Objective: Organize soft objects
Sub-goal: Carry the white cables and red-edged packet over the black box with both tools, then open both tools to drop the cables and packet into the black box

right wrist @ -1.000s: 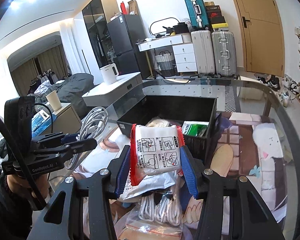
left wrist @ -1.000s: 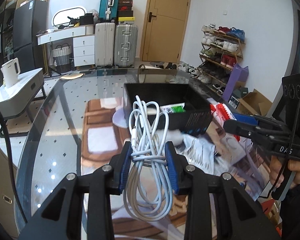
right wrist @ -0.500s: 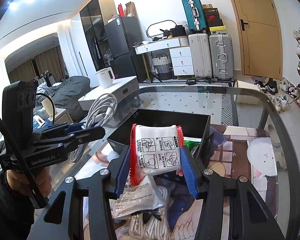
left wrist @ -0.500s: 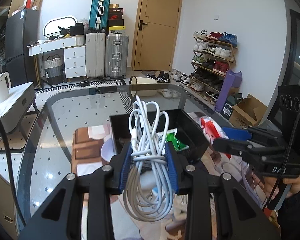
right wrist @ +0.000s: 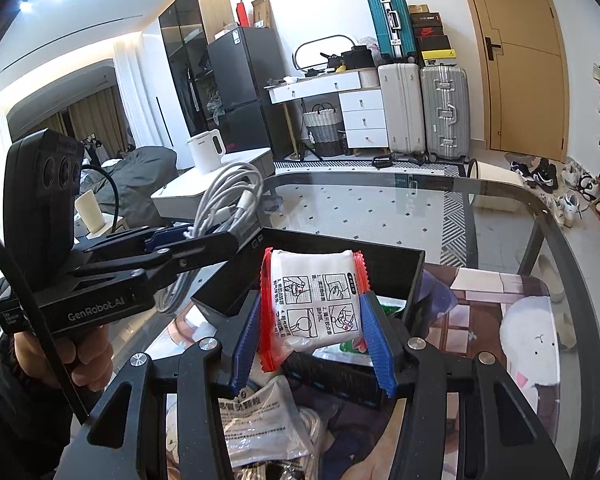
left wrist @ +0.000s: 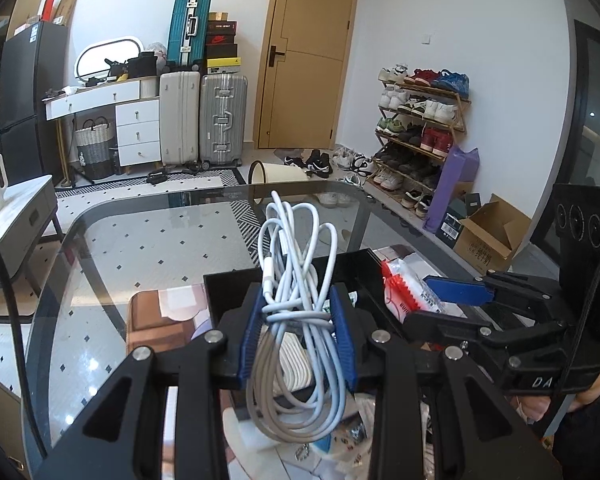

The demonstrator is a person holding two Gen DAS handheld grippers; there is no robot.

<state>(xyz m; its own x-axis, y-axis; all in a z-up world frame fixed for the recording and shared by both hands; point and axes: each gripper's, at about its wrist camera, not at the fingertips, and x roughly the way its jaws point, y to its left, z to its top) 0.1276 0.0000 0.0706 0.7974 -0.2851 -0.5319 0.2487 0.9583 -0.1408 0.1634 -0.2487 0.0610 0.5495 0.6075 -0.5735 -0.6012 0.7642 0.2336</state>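
Note:
My left gripper (left wrist: 298, 304) is shut on a coiled white charging cable (left wrist: 300, 264), which hangs in loops above the near part of the black bin (left wrist: 228, 284). My right gripper (right wrist: 310, 306) is shut on a white packet with red crimped ends (right wrist: 314, 300), held upright over the black bin's (right wrist: 340, 250) near wall. In the right wrist view the left gripper (right wrist: 168, 242) appears to the left with the cable (right wrist: 228, 194) sticking up from it. The left wrist view shows the right gripper (left wrist: 456, 294) on the right, with the packet (left wrist: 404, 294) in it.
The bin stands on a glass table (right wrist: 380, 208) with a rounded far edge. A green packet (right wrist: 388, 304) lies inside the bin. Loose bags and a printed sachet (right wrist: 260, 420) lie on the table below my right gripper. A side table with a kettle (right wrist: 206, 152) stands to the left.
Both grippers have moved forward over the table with their loads, and the black bin now sits directly under them. Neither grip has altered.

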